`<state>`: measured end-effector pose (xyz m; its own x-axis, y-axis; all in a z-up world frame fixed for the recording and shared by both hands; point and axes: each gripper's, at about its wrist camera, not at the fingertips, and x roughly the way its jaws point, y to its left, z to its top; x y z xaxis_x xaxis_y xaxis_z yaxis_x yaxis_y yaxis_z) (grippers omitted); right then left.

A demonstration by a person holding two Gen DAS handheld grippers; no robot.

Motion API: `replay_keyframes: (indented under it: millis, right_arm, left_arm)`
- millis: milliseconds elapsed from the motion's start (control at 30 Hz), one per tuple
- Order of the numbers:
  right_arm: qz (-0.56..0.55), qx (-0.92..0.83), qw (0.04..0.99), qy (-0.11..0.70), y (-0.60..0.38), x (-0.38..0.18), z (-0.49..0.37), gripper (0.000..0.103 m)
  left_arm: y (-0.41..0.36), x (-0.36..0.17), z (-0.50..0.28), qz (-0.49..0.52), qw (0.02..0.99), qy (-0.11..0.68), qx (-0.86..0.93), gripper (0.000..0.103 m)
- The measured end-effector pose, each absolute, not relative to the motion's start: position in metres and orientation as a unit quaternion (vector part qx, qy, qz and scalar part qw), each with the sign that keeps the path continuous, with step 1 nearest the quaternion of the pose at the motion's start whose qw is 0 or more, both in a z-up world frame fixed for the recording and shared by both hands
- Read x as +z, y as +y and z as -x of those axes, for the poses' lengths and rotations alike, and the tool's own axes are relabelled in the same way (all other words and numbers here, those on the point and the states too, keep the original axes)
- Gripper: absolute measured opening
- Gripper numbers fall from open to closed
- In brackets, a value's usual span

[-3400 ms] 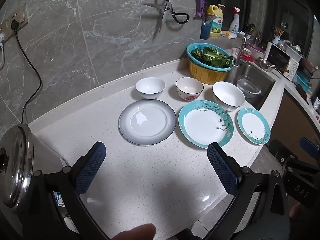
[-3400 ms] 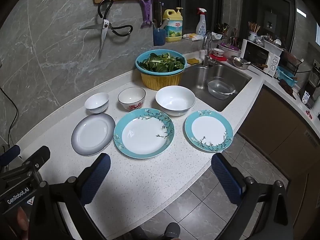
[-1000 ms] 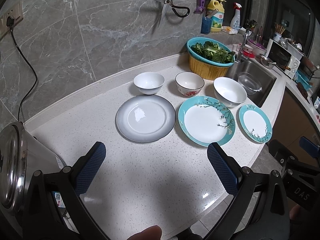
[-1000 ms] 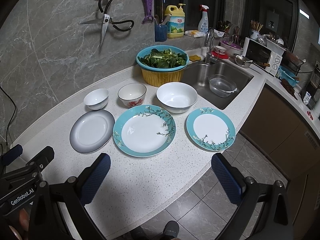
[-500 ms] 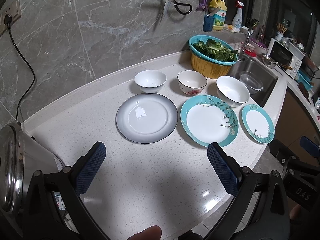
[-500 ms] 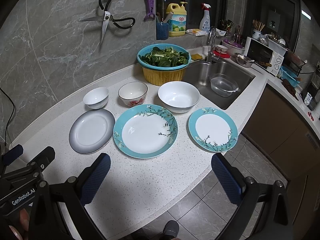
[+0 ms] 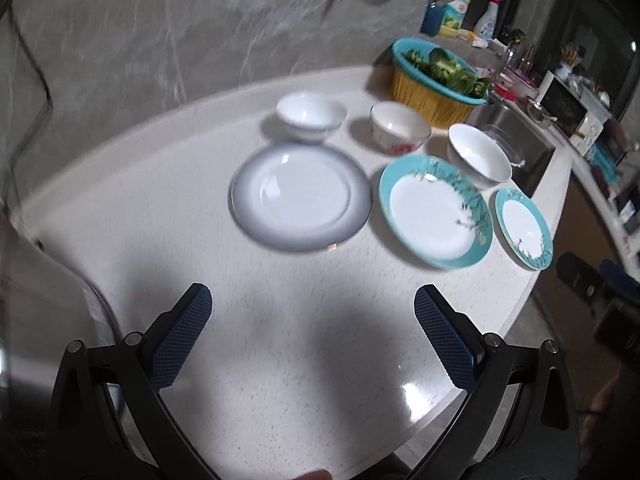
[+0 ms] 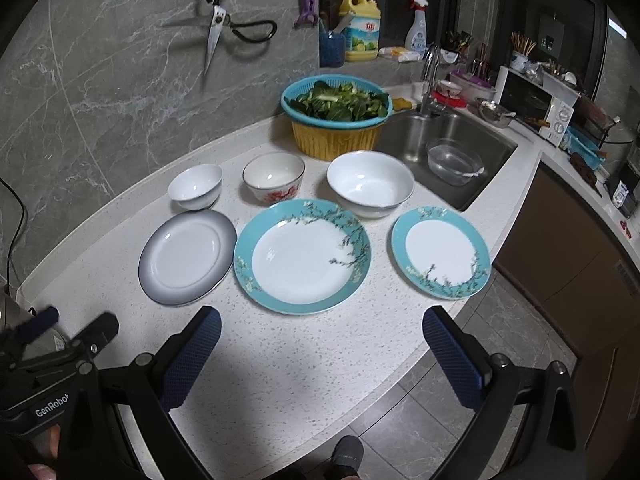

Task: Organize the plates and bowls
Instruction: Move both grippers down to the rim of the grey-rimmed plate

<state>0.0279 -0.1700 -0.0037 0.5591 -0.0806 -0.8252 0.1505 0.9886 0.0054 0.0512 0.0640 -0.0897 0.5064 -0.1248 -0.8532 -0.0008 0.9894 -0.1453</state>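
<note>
On the white counter lie a grey-rimmed plate (image 8: pixel 188 258) (image 7: pixel 300 198), a large teal floral plate (image 8: pixel 302 256) (image 7: pixel 434 212) and a small teal floral plate (image 8: pixel 440 258) (image 7: pixel 524 228). Behind them stand a small white bowl (image 8: pixel 196 186) (image 7: pixel 311 116), a red-flowered bowl (image 8: pixel 274 178) (image 7: pixel 400 128) and a large white bowl (image 8: pixel 370 182) (image 7: pixel 478 158). My left gripper (image 7: pixel 312 312) is open and empty, above the counter in front of the grey plate. My right gripper (image 8: pixel 320 340) is open and empty, in front of the large teal plate.
A teal-and-yellow basket of greens (image 8: pixel 338 118) stands behind the bowls. The sink (image 8: pixel 448 148) with a clear bowl is at the right. Scissors (image 8: pixel 216 32) hang on the wall. The counter's front edge (image 8: pixel 400 368) drops to the tiled floor. The left view is motion-blurred.
The left gripper has moved forward and tilted, so the dishes sit nearer and the pot at the left has almost left view. The right gripper has crept slightly closer. No dishes moved.
</note>
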Motion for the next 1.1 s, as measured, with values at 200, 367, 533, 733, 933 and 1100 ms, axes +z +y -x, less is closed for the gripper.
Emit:
replay_keyframes:
  millis: [200, 367, 533, 733, 933, 1100]
  right_arm:
    - [-0.094, -0.017, 0.863, 0.496, -0.175, -0.028, -0.041, 0.103]
    - [-0.126, 0.047, 0.854, 0.502, -0.185, -0.045, -0.077, 0.103]
    - [-0.153, 0.171, 0.830, 0.508, -0.192, -0.069, -0.144, 0.103]
    - [-0.160, 0.300, 0.775, 0.533, -0.179, -0.101, -0.242, 0.096]
    - [-0.158, 0.369, 0.725, 0.559, -0.157, -0.130, -0.312, 0.082]
    - [-0.139, 0.373, 0.706, 0.586, -0.146, -0.153, -0.330, 0.066]
  left_arm:
    - [0.121, -0.154, -0.062, 0.144, 0.834, 0.529, -0.061, 0.103]
    - [0.120, -0.173, -0.077, 0.094, 0.853, 0.510, -0.058, 0.103]
    - [0.132, -0.211, -0.127, 0.155, 0.796, 0.585, 0.000, 0.103]
    - [0.153, -0.224, -0.184, 0.161, 0.809, 0.562, 0.062, 0.103]
    - [0.172, -0.238, -0.230, 0.184, 0.800, 0.570, 0.025, 0.102]
    - [0.183, -0.256, -0.252, 0.214, 0.789, 0.575, -0.013, 0.101]
